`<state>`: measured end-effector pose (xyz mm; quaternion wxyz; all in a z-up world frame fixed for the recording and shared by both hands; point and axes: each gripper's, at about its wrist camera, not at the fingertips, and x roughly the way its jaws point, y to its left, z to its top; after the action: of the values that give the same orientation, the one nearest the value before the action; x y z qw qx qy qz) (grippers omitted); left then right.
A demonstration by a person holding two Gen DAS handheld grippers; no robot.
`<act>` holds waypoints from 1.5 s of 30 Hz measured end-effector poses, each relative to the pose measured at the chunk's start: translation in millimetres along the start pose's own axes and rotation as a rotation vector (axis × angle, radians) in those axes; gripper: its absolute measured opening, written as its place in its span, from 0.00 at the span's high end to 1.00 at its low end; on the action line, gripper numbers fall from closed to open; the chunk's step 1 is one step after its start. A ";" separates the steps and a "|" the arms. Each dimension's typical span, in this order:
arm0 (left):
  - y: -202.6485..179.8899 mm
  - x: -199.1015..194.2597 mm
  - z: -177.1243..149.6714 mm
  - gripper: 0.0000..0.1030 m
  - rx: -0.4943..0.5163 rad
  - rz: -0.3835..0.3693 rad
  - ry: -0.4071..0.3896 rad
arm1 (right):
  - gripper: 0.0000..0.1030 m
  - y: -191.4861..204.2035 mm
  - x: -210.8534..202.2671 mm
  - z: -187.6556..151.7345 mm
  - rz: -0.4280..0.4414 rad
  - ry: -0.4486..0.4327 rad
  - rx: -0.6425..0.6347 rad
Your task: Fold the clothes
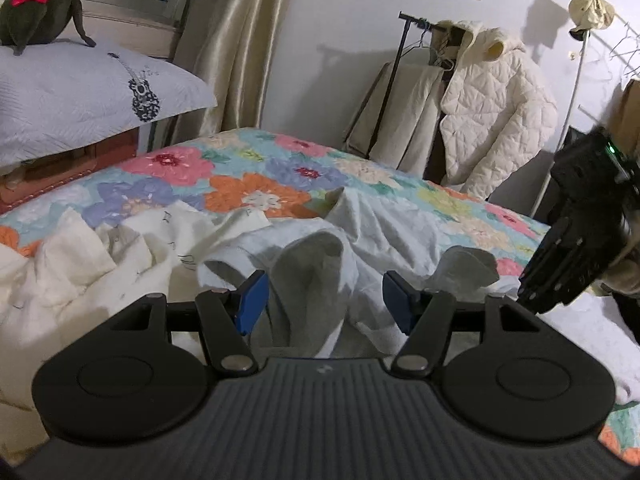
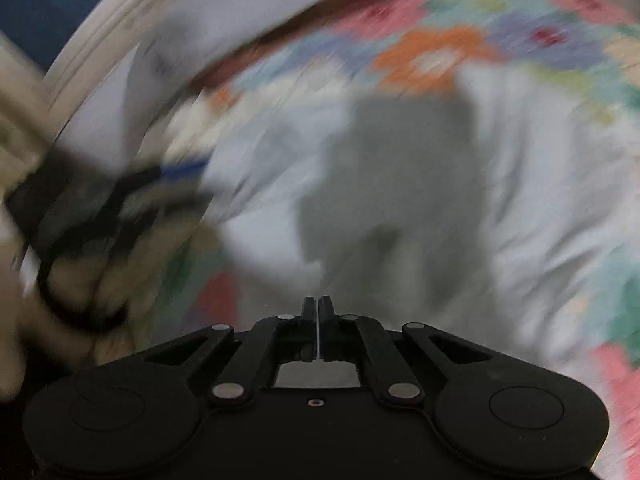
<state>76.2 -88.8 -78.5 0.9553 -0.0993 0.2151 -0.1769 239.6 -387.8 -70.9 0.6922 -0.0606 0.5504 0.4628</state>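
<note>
Floral bedspread — two garments: white, cream; left claw apart; right claw together.

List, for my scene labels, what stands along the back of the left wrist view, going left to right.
Dark plush toy with a red bow → guitar-print pillow → cream satin curtain → black clothes rack → white quilted hooded jacket → cream hat on the wall.

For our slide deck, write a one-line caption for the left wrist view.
Open left gripper poised over a crumpled white garment on a floral bedspread.
</note>
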 end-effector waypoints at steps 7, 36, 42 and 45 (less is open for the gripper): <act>-5.8 12.0 -14.8 0.38 0.024 -0.051 0.015 | 0.86 19.2 -26.3 -12.9 -0.164 -0.092 -0.024; 6.3 44.1 41.2 0.34 -0.015 -0.001 0.163 | 0.92 60.2 1.4 12.1 -0.492 -0.486 -0.071; -2.6 50.3 68.7 0.34 0.069 0.108 0.318 | 0.92 38.2 -15.8 42.9 -0.582 -0.577 -0.015; -1.0 58.9 66.1 0.34 0.076 0.171 0.351 | 0.91 -4.9 -29.0 72.5 -0.597 -0.582 0.031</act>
<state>155.1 -104.7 -41.7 0.9177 -0.0123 0.3793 -0.1178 295.3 -364.2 -21.2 0.9235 -0.0740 0.2970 0.2312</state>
